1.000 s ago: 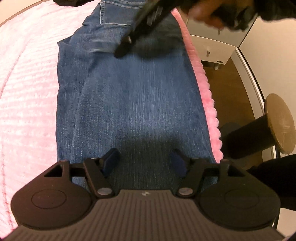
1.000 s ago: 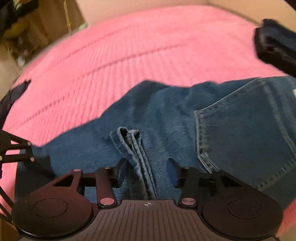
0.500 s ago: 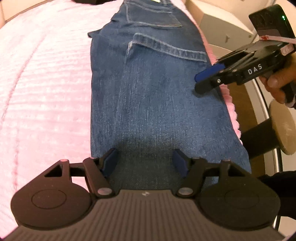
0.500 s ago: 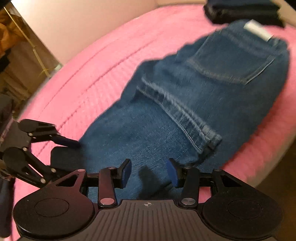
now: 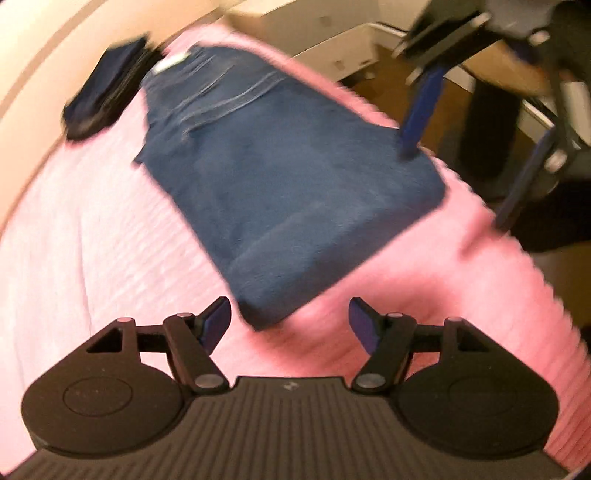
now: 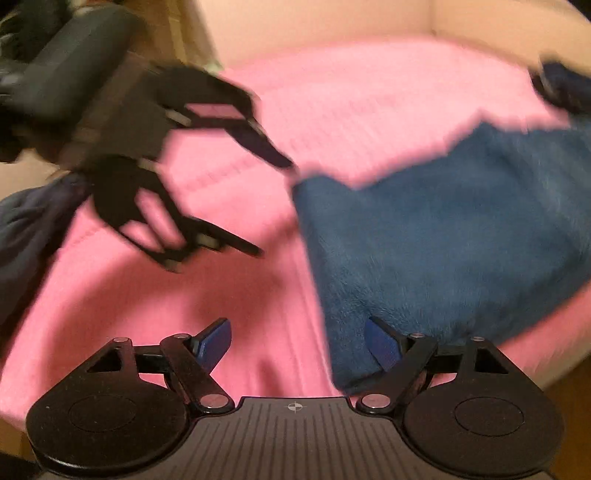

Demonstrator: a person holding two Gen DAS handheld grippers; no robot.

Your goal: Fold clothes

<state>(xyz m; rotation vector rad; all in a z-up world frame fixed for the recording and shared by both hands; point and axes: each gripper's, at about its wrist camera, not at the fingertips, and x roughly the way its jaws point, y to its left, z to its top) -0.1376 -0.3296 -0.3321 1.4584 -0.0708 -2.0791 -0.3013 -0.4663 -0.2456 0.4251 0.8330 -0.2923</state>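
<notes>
Blue denim jeans (image 5: 280, 177), folded into a long thick band, lie on a pink ribbed plush blanket (image 5: 103, 251) that covers the whole bed; in the left wrist view the band runs from its folded end at about 6 o'clock up toward the waistband and pocket stitching at 11 o'clock. Just beyond the waistband, at 10 o'clock, sits a dark, folded stack of clothes (image 5: 105, 86), blurred. The left gripper (image 5: 290, 326) hangs over bare blanket just off the folded end, its blue-padded jaws fairly wide and opening, with nothing between them. The right gripper (image 6: 297, 343) stands wide and is also opening; its right pad overlaps the near corner of the jeans (image 6: 443, 236), but nothing is pinched. No container is in sight. Around the bed, a cream wall rises at 12 o'clock, a white cabinet (image 5: 321, 33) stands at 1 o'clock on a brown floor, and a round wooden stool on a dark post (image 5: 491, 122) shows at 2 o'clock, all smeared by motion blur.
</notes>
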